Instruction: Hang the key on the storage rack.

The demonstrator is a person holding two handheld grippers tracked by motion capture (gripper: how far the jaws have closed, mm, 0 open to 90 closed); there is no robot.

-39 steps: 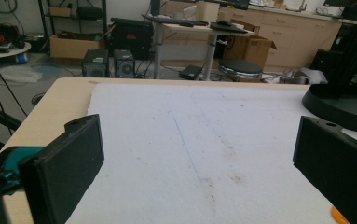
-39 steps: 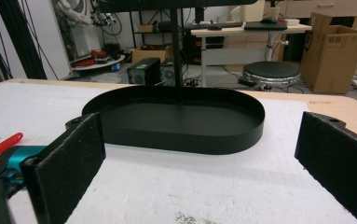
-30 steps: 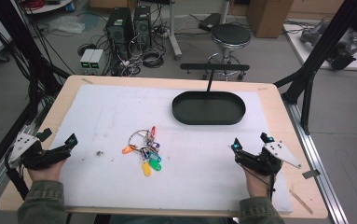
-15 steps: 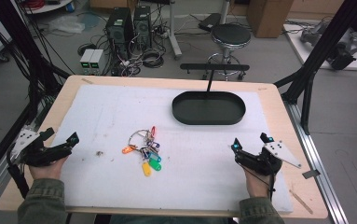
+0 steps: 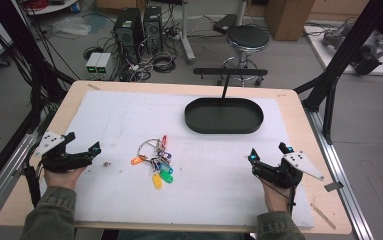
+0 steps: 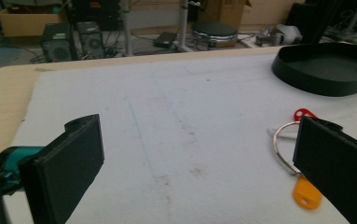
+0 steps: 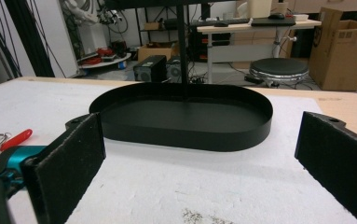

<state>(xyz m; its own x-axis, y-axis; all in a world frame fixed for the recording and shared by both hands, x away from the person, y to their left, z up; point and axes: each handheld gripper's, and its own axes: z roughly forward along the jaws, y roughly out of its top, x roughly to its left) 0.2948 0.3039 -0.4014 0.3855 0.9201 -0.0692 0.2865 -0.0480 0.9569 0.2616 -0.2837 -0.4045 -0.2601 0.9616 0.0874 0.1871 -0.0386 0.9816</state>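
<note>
The bunch of keys [image 5: 156, 162] lies mid-bench, nearer the front edge, apart from both tools. The left tool [image 5: 81, 150] and right tool [image 5: 268, 152] are held spread wide, empty. The ring is best approached low by the left tool and pinched squarely, then carried to the tray [image 5: 224, 116] near the far edge

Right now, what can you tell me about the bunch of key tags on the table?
The bunch of key tags lies flat on the white mat, near its middle, apart from the black tray. Metal rings hold small plastic tags: red, orange, yellow, green, blue. Both grippers are open and clear of it; nothing but the mat touches it.
</note>
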